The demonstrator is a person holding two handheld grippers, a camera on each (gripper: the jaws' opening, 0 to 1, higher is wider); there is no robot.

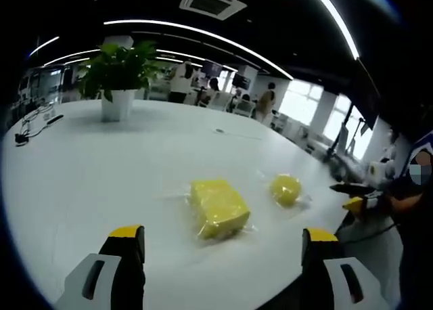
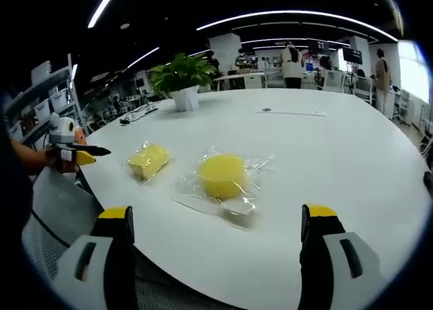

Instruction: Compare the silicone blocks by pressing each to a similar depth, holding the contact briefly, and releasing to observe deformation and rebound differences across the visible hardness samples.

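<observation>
Left gripper (image 1: 223, 252) hovered near the table (image 1: 101, 174) edge, jaws wide apart, holding nothing. Right gripper (image 2: 216, 246) likewise hung off the rim w/ jaws wide and nothing between them. In the right gripper view the other gripper (image 2: 84, 152) showed at the far left, held by a hand, off the table edge.

2 yellow silicone samples lay on the white table, each in clear plastic wrap: a rectangular block (image 1: 218, 207) just ahead of the left gripper, and a round block (image 2: 223, 175) just ahead of the right gripper. They sat near each other but apart. Neither was touched; pressing looked not yet begun.

Farther back: a potted plant (image 1: 116, 80) in a white pot, cables (image 1: 34, 127) at the far edge, people standing in the office bg.

Risks, as I judge them:
1. Loose wrap could slide on the smooth table, so a block skids instead of compressing.
2. Wrap may crinkle and mask the rebound.
3. Unequal press depth btwn the 2 shapes would spoil the comparison.
4. Both sit fairly near the rim; an angled push might shove 1 off.

No readable labels, brands or hardness marks on either sample.
</observation>
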